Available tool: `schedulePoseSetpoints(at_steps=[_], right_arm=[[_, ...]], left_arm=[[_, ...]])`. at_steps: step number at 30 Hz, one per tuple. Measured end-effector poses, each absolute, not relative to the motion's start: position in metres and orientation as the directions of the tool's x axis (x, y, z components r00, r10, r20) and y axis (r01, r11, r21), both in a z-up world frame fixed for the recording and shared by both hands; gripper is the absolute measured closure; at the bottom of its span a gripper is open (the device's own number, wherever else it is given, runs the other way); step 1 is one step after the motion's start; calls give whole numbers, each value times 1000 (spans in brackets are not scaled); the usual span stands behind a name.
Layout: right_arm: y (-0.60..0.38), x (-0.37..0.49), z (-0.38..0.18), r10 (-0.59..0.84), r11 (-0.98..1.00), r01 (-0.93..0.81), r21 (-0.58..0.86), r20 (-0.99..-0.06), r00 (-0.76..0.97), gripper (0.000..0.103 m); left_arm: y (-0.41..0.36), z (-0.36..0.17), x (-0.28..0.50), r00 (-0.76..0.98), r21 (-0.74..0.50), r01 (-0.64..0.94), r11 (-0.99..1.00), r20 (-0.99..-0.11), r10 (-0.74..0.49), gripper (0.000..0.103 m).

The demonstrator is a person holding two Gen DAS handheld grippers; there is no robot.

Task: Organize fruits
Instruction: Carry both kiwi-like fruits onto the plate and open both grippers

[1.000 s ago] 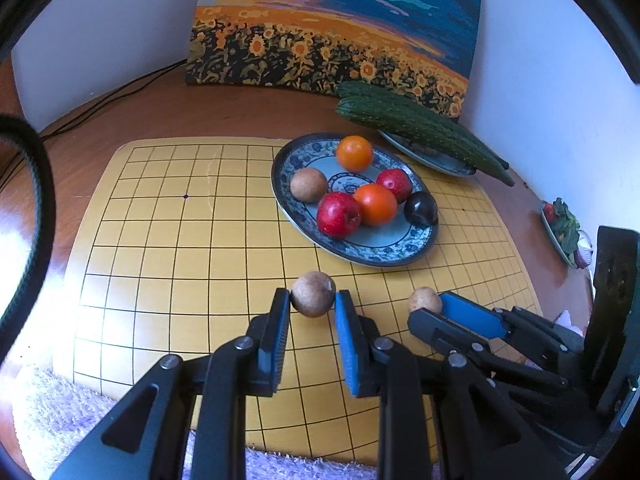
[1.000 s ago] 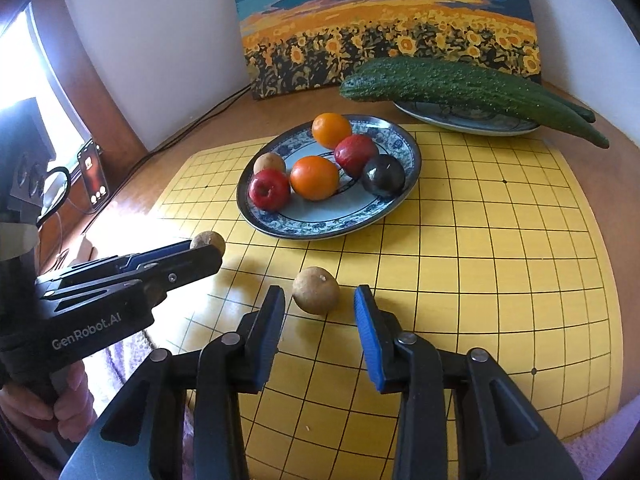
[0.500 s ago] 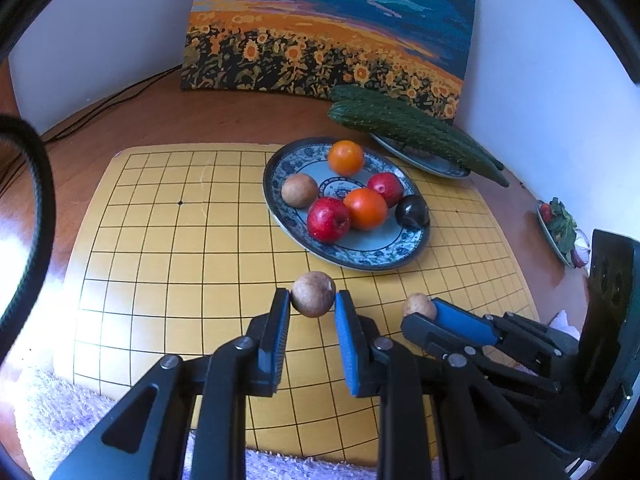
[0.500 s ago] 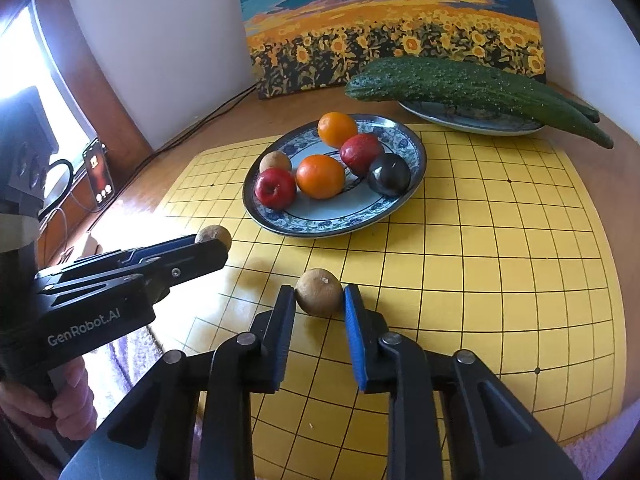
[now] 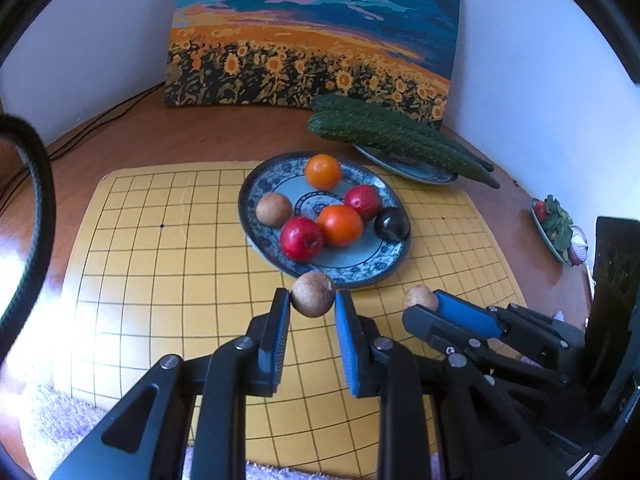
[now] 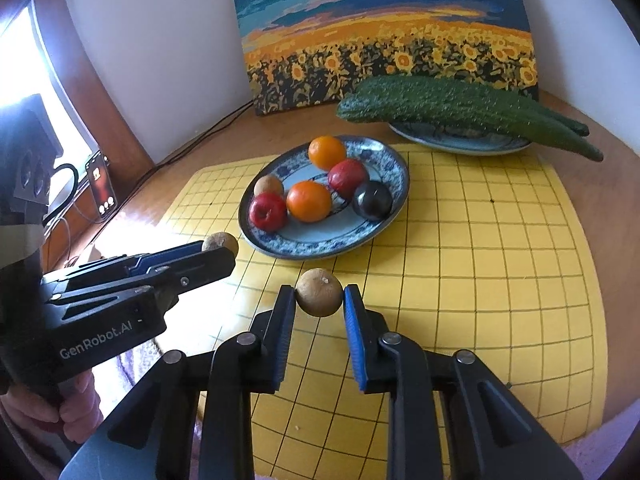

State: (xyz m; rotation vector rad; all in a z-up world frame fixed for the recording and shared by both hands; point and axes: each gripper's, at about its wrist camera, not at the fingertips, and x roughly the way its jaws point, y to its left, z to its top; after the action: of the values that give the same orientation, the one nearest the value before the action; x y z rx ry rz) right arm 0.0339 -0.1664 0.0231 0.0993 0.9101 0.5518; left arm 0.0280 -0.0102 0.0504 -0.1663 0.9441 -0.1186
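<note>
A blue-patterned oval plate (image 5: pixel 362 270) (image 6: pixel 384 224) on a yellow grid mat holds two oranges, two red fruits, a dark plum and a brown fruit. My left gripper (image 5: pixel 313 302) is shut on a small brown fruit (image 5: pixel 312 294), held just in front of the plate's near rim. My right gripper (image 6: pixel 319 299) is shut on another brown fruit (image 6: pixel 320 292), also near the plate's front. Each gripper shows in the other view: the right one (image 5: pixel 430 305) with its fruit (image 5: pixel 420 298), the left one (image 6: pixel 218 254) with its fruit (image 6: pixel 220 242).
A second plate (image 6: pixel 460 142) with long green cucumbers (image 5: pixel 392 136) stands behind the fruit plate. A sunflower painting (image 5: pixel 312 40) leans on the wall. A phone (image 6: pixel 102 192) and cables lie at the left. A small dish of greens (image 5: pixel 556 228) sits at the right.
My right gripper has closed on its brown fruit. Both grippers have risen and moved forward toward the plate, each carrying its fruit.
</note>
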Motion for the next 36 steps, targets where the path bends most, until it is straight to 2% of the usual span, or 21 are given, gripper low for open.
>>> schedulePoseSetpoints(at_steps=[36], right_arm=[[-163,80,48,447,871,-439,220,-725,524,77]], left_arm=[[-14,67,83,601,-174,47,984,-782,-167,79]])
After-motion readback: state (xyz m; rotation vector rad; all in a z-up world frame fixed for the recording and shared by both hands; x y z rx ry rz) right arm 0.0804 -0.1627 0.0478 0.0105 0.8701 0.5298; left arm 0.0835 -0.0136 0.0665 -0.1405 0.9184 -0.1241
